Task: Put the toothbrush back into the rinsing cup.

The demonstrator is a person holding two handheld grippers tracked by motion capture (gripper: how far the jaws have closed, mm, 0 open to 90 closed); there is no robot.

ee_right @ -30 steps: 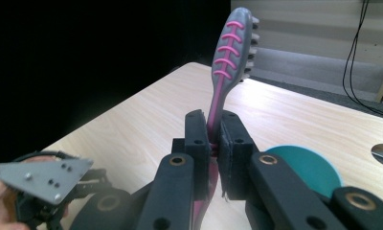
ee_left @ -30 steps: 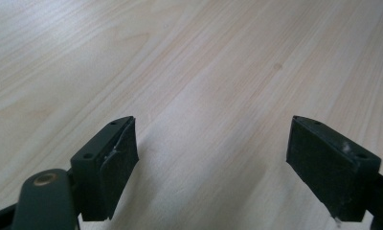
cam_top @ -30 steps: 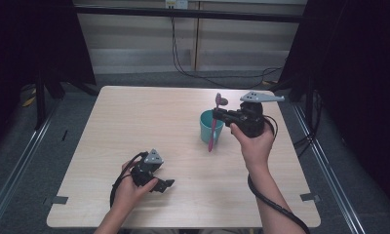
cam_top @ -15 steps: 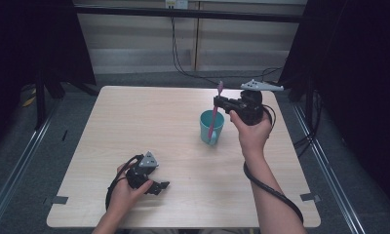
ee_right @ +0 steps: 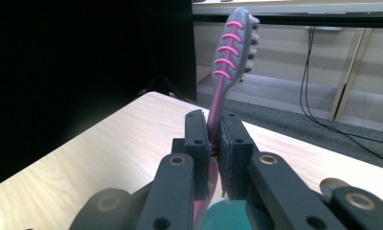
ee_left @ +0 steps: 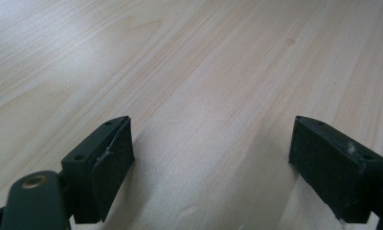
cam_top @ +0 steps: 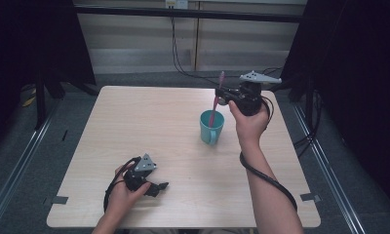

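The right gripper (cam_top: 221,97) is raised over the far right part of the pale wooden surface (cam_top: 149,126), and its fingers (ee_right: 197,139) are clenched on the pink handle of a toothbrush (cam_top: 215,101). In the right gripper view the toothbrush (ee_right: 230,52) rises almost upright from between the two black fingers, its grey head with pink ribs at the top and the bristles facing to the right of that view. From the high view the lower end of the toothbrush reaches down inside a teal mug (cam_top: 211,127), which stands upright on the surface just in front of the right hand (cam_top: 250,123), its handle turned toward the person. The teal rim of the mug (ee_right: 228,215) shows just below the fingers in the right gripper view. The left gripper (cam_top: 160,187) rests low on the near left part of the surface, well apart from the mug, held in the left hand (cam_top: 122,192); its fingers (ee_left: 101,163) stand released and wide apart, with bare wood between them.
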